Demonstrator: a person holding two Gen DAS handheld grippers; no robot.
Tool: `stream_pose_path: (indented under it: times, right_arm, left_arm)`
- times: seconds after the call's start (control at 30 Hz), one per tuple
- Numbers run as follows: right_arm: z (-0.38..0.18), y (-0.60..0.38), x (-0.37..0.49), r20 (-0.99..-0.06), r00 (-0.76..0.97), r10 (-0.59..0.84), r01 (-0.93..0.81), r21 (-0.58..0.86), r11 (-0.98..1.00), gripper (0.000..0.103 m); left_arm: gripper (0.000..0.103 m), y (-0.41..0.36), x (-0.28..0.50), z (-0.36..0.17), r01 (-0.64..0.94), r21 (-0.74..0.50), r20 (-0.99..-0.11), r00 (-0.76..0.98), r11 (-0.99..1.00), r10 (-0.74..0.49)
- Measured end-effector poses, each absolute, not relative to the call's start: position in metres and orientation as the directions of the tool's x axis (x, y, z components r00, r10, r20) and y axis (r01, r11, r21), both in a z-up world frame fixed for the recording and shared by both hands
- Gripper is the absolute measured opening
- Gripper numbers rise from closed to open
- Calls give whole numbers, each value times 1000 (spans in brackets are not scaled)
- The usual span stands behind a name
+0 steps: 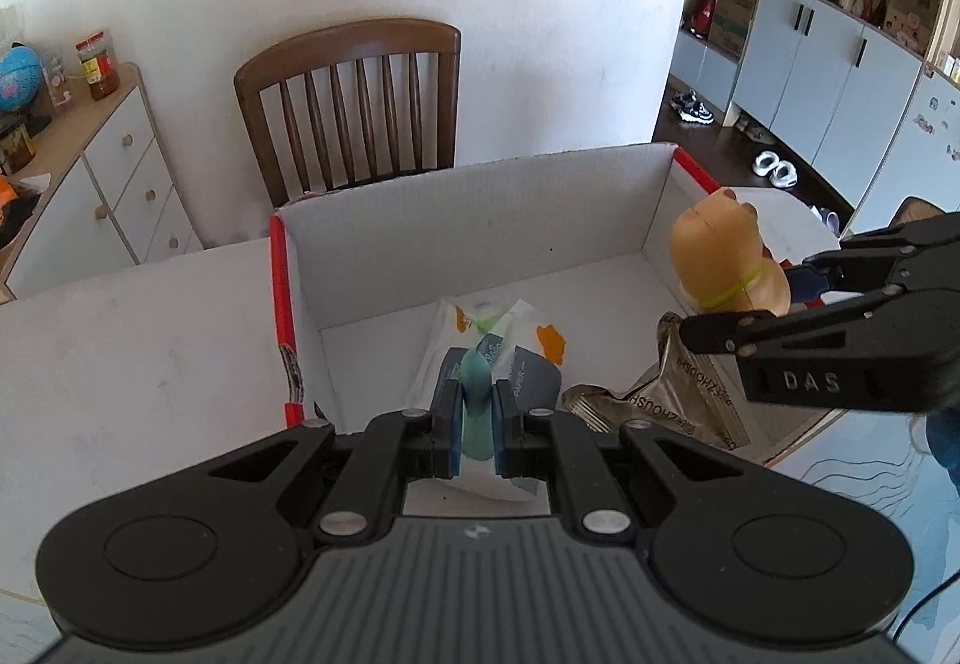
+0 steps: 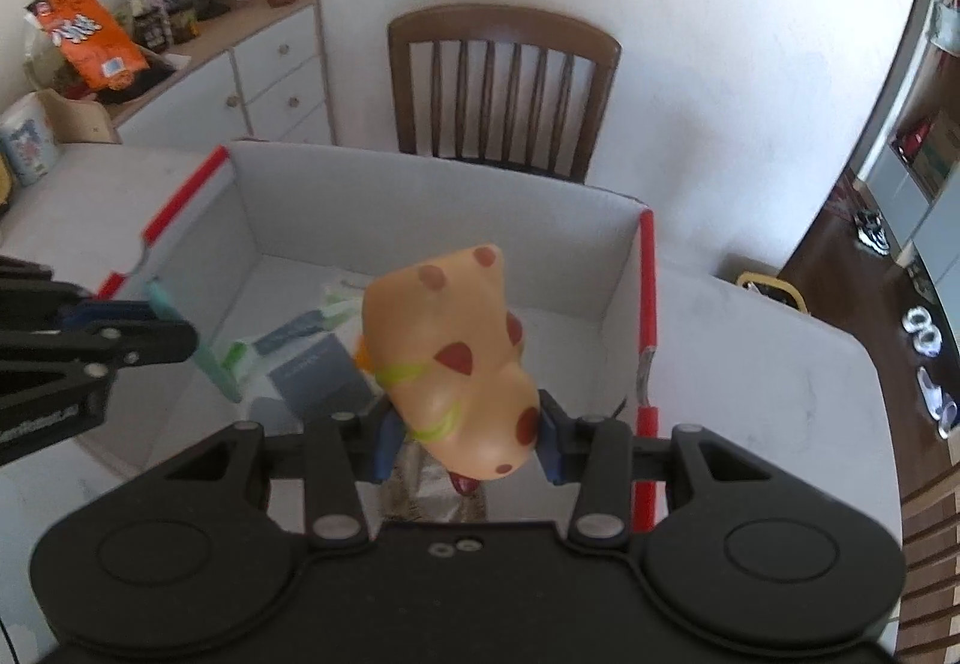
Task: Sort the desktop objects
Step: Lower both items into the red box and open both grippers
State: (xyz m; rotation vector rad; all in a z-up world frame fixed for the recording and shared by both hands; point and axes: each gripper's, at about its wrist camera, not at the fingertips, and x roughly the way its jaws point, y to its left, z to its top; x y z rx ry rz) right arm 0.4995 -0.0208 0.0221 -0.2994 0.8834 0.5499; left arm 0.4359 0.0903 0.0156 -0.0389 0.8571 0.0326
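Note:
A white cardboard box [image 1: 480, 208] with red edges stands on the table, seen too in the right wrist view as the box [image 2: 420, 196]. My left gripper [image 1: 478, 412] is shut on a slim teal stick-like object [image 1: 476, 394] above the box's near side. My right gripper [image 2: 465, 439] is shut on a tan rubber animal toy [image 2: 456, 358] with brown spots and a green band, held over the box's right part. That toy [image 1: 726, 262] also shows at the right of the left wrist view. Inside the box lie a white packet [image 1: 474, 328] and a grey card [image 2: 321, 373].
A metallic snack pouch [image 1: 672, 394] lies in the box's near right corner. A brown wooden chair [image 1: 354, 99] stands behind the table. A white drawer cabinet [image 2: 264, 81] with jars and an orange bag is at the back left. Cupboards and shoes fill the right.

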Motion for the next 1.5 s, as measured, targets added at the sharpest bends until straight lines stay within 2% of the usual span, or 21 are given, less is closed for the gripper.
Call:
stream_pose_path:
  times: [0.4,0.93,1.17,1.5]
  right_arm:
    - [9,-12,528,-818,507,271,-540,-56,840,43]
    - [-10,0,551,-864,450,227,-546,-65,835,44]
    - [-19,15,553,-885,428,180,-575,-113,810,44]
    - [-15,10,549,-887,417,201,-586,-93,805,48]
  left_arm:
    - [8,81,463,8,1,25,-773,634,1000,19]
    - [8,79,482,-11,19,23,-797,604,1000,7]
    - [8,81,484,-16,19,20,-804,595,1000,4]
    - [8,82,480,-15,18,15,-805,593,1000,1]
